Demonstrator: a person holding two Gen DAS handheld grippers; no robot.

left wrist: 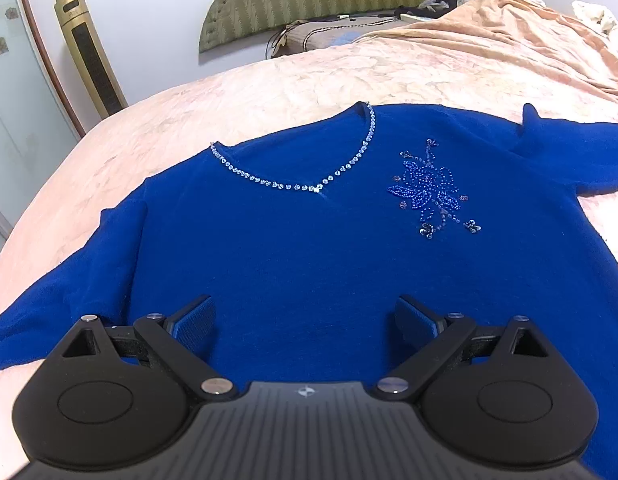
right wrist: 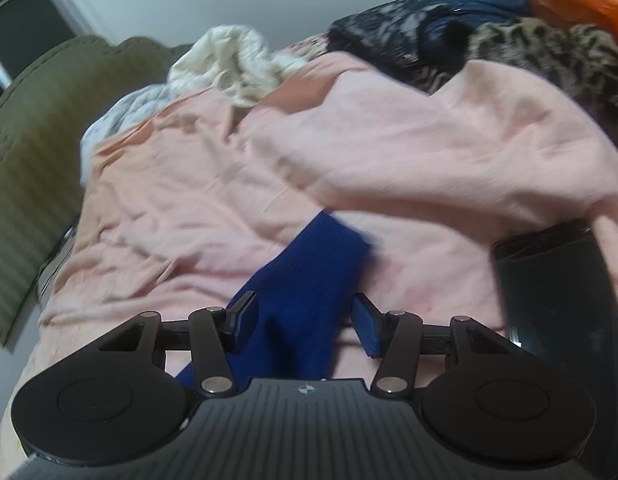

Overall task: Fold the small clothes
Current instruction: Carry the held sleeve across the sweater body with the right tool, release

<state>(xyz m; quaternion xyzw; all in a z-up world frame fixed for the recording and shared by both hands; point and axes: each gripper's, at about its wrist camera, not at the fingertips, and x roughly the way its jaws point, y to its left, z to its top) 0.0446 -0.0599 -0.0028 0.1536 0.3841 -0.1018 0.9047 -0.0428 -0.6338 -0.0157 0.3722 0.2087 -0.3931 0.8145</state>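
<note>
Left gripper: wide open, over blue sweater.
Right gripper: open, straddling sleeve.
Surface: pink bed.

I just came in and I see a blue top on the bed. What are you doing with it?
A person is getting ready to fold the blue sweater, which lies spread flat on the pink bedspread. The left hand-held gripper hovers open over its lower front. The right hand-held gripper is open around a sleeve. Nothing is folded yet.
</note>
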